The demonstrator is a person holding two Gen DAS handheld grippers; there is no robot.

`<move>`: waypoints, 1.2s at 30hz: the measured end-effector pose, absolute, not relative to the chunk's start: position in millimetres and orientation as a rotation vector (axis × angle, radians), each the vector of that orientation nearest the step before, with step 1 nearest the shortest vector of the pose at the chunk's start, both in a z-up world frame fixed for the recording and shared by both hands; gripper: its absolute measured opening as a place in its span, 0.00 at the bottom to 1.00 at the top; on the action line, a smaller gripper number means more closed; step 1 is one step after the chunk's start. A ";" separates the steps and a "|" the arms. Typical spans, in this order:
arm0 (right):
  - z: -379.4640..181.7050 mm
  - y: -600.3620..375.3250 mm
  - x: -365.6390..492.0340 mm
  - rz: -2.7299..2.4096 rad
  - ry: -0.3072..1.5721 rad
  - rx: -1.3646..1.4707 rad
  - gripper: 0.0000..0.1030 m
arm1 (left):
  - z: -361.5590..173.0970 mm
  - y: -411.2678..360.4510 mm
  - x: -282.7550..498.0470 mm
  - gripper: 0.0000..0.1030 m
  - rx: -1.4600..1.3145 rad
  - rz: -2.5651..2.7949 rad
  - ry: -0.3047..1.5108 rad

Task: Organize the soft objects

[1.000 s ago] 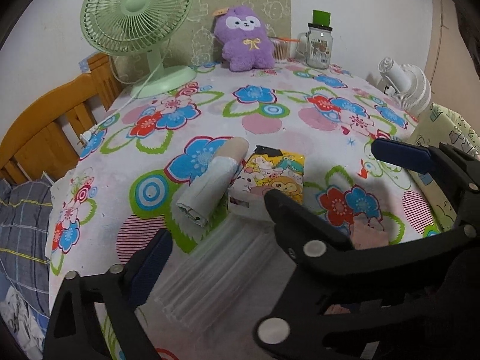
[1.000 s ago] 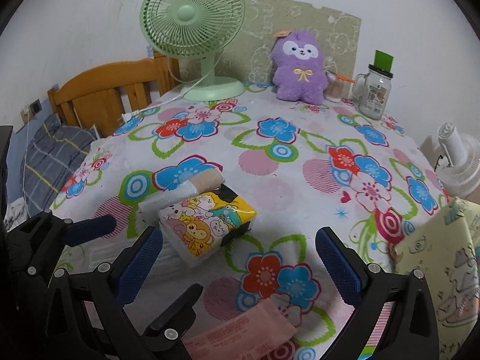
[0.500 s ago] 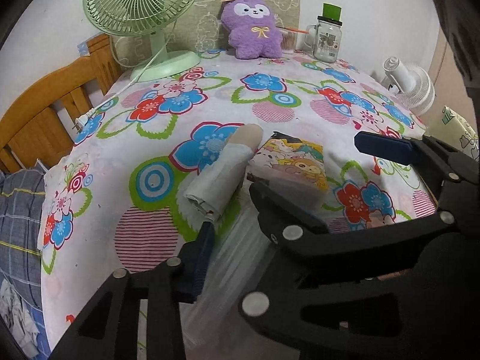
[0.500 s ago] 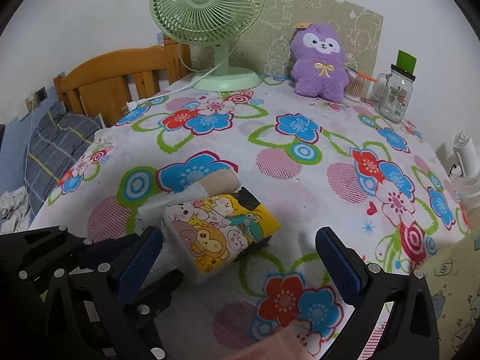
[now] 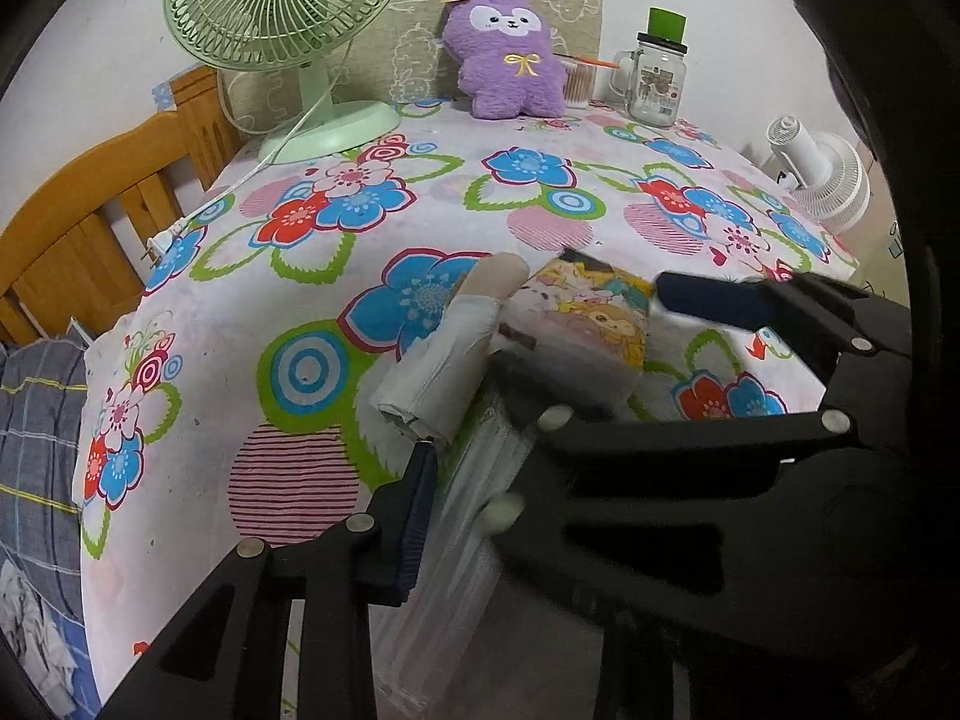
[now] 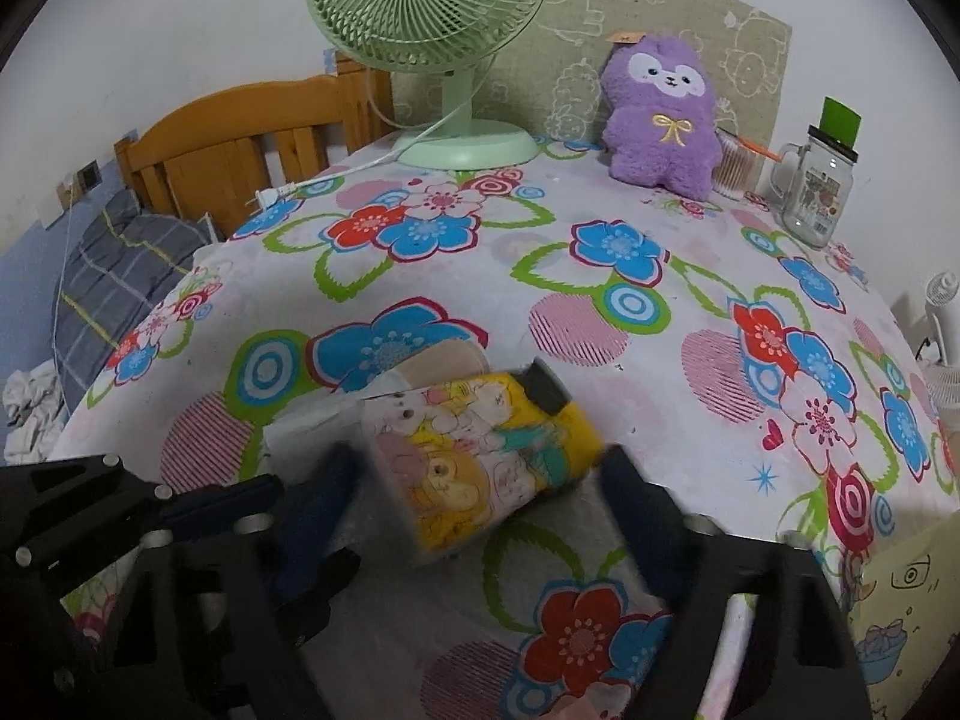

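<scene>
A yellow cartoon-print tissue pack [image 5: 588, 324] [image 6: 480, 456] lies on the flowered tablecloth [image 5: 420, 192]. My right gripper [image 6: 480, 462] [image 5: 582, 330] straddles it. Its jaws are closing, blurred, with the pads close beside the pack's two sides. A rolled grey and beige cloth [image 5: 444, 360] lies against the pack's left side. In front of it sits a clear ribbed plastic packet [image 5: 474, 516]. My left gripper [image 5: 480, 468] is closing on that packet, its left pad [image 5: 414, 516] pressed to the edge. Its other finger is hidden under the right gripper. A purple plush [image 5: 510, 72] stands at the back.
A green desk fan [image 5: 282, 18] stands back left, its cord and plug [image 5: 162, 243] trailing over the table edge. A glass jar [image 5: 657, 84] is back right. A white fan [image 5: 822, 174] stands off the right edge. A wooden bed frame [image 5: 78, 228] stands left.
The left jaws went from wide to narrow around the clear packet. The right gripper dropped forward over the cartoon pack and its jaws narrowed from full width.
</scene>
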State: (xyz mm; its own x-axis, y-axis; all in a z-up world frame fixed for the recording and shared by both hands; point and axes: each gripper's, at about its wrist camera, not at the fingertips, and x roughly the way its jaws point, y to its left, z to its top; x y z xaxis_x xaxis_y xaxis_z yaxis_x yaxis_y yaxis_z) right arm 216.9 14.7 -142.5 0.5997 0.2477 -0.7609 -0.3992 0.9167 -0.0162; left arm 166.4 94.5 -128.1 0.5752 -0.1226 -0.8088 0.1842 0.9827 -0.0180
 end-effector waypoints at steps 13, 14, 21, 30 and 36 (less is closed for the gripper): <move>-141.5 4.0 207.2 0.395 0.883 -0.179 0.40 | -128.0 90.7 164.9 0.31 0.084 -0.163 0.933; -141.0 2.5 206.1 0.391 0.882 -0.178 0.40 | -127.8 90.1 164.4 0.30 0.086 -0.160 0.932; -136.3 -10.8 195.4 0.352 0.870 -0.173 0.39 | -127.8 84.3 162.0 0.25 0.100 -0.151 0.928; -129.8 -27.1 178.4 0.334 0.853 -0.164 0.39 | -127.5 67.1 153.6 0.16 0.106 -0.157 0.924; -122.3 -36.1 165.6 0.326 0.833 -0.164 0.39 | -124.2 57.4 145.3 0.12 0.095 -0.162 0.920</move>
State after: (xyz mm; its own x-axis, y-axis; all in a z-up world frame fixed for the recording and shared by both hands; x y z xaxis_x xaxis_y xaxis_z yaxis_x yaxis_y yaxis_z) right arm 165.6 -36.1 -122.3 0.6270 0.2192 -0.7475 -0.3465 0.9379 -0.0155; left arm 145.3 57.4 -124.2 0.5948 -0.0984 -0.7978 0.1799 0.9836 0.0129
